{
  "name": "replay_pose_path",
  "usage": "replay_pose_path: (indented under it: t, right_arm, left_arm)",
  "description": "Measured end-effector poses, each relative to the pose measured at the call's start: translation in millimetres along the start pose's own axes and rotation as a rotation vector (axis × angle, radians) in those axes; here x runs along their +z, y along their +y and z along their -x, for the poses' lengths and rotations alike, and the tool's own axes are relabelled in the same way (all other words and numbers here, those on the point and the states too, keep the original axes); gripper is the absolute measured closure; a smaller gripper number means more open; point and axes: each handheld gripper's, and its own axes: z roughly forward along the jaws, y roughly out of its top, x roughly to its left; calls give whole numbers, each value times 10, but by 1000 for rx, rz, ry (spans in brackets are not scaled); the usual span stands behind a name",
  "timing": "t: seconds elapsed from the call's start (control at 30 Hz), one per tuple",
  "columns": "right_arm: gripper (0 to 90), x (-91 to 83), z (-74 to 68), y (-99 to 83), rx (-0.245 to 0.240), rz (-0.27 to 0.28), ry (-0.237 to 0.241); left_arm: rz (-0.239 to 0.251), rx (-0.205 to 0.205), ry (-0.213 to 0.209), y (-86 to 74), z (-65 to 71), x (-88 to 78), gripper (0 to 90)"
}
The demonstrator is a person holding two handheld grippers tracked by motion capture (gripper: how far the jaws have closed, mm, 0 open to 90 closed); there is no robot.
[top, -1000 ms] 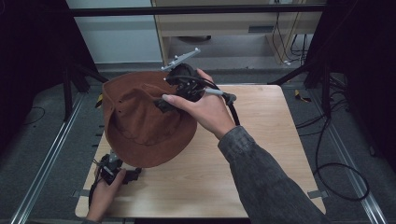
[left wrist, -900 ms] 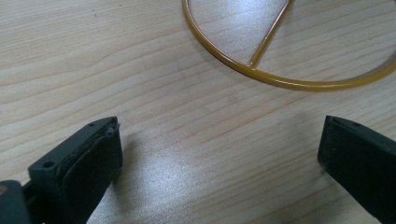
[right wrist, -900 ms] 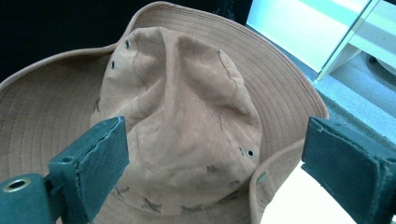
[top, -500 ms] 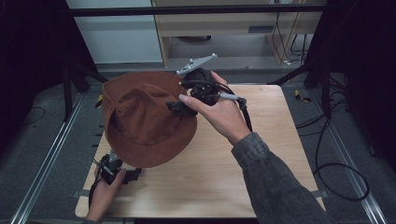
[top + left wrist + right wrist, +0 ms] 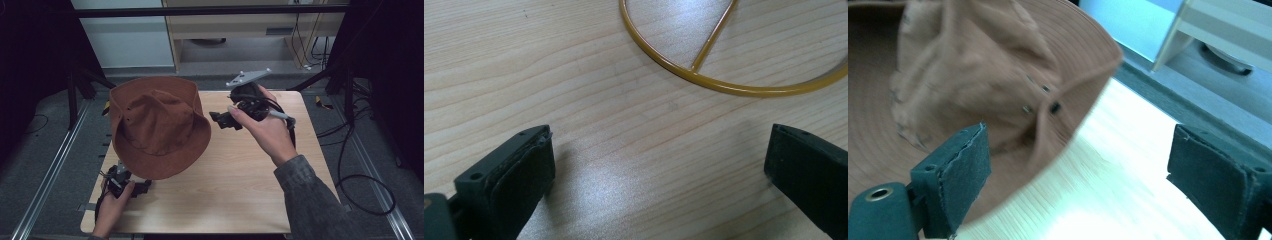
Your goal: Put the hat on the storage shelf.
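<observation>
High view: the brim of one brown suede wide-brimmed hat [image 5: 157, 131] hides part of the left tongs [image 5: 142, 186] at the near left corner of the pale wooden counter [image 5: 225, 190]. In the left gripper view these tongs gape wide over bare wood, holding nothing, beside one yellow wire ring [image 5: 704, 80] cut off at the frame's edge. The hat covers the counter's left half. The right tongs [image 5: 216, 120], just beside its brim, stand wide open and empty; their own view is blurred.

dim surround | tabletop [image 5: 634, 165] glare | hat [image 5: 973, 100] motion-blurred
</observation>
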Motion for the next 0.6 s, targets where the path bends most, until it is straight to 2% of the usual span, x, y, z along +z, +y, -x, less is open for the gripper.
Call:
replay_pose_path:
  t: [0.17,0.23,0.33,0.37,0.53,0.57,0.6]
  right_arm:
    - [104,-123,96,-174,16,14,-21]
    - [104,-168,157,-273,17,12,-41]
    - [111,-229,289,-482,43,28,-59]
    - [111,-229,289,-482,43,28,-59]
    - [117,-225,396,-769,51,8,-86]
    - [128,-203,420,-882,56,-3,-95]
    - [128,-203,420,-882,56,-3,-95]
  left_arm:
    - [0,-1,0,-2,1,-1,0]
    - [0,-3,-1,-2,2,0,0]
    - [-3,0,-2,-2,0,-2,0]
    - [-3,0,-2,-2,0,-2,0]
    - [-3,0,-2,-2,0,-3,0]
    - [-3,0,-1,-2,0,-3,0]
    - [-3,0,-2,-2,1,-3,0]
